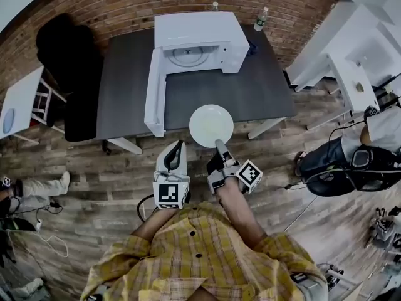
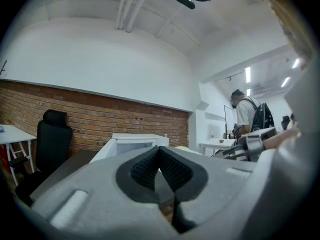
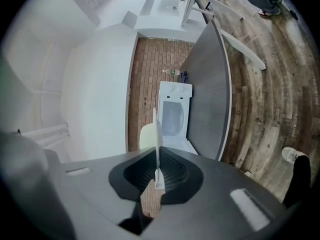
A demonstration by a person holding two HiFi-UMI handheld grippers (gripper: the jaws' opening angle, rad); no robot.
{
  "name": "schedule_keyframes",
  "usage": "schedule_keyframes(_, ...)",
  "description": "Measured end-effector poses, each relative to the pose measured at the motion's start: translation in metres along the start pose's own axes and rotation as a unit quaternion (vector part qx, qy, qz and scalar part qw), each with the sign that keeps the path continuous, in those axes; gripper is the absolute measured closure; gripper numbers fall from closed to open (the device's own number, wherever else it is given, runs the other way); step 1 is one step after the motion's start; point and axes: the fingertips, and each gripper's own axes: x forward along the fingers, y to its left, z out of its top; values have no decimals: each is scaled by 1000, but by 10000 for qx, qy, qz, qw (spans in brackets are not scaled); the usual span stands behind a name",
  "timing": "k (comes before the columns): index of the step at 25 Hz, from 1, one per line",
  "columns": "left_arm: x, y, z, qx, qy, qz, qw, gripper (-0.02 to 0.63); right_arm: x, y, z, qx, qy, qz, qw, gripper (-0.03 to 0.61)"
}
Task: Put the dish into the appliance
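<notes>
Dark grey table (image 1: 125,80) is occupying the upper centre of the head view, carrying a white microwave (image 1: 200,33) with its door (image 1: 155,93) standing open. Right gripper (image 1: 220,146) is clamping the rim of the white plate (image 1: 211,125), mid-frame over the table's near edge. Left gripper (image 1: 178,147) is sitting clenched on nothing, just lower left of the plate.

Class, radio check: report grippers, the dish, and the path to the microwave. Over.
Right gripper shut on plate rim. Left gripper shut, empty. Plate over table edge, short of microwave. Door open, path looks clear. Over.
</notes>
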Motion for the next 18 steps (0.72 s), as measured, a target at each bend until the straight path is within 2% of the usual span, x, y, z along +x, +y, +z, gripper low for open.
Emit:
schedule_keyframes(6, 46, 25, 12, -26, -9, -272, 9996, 617, 42, 5, 14, 15, -209, -129, 9997, 558)
schedule_keyframes(18, 108, 69, 16, -262, 76, -645, 9975, 617, 119, 15, 26, 71, -496, -95, 9987, 557)
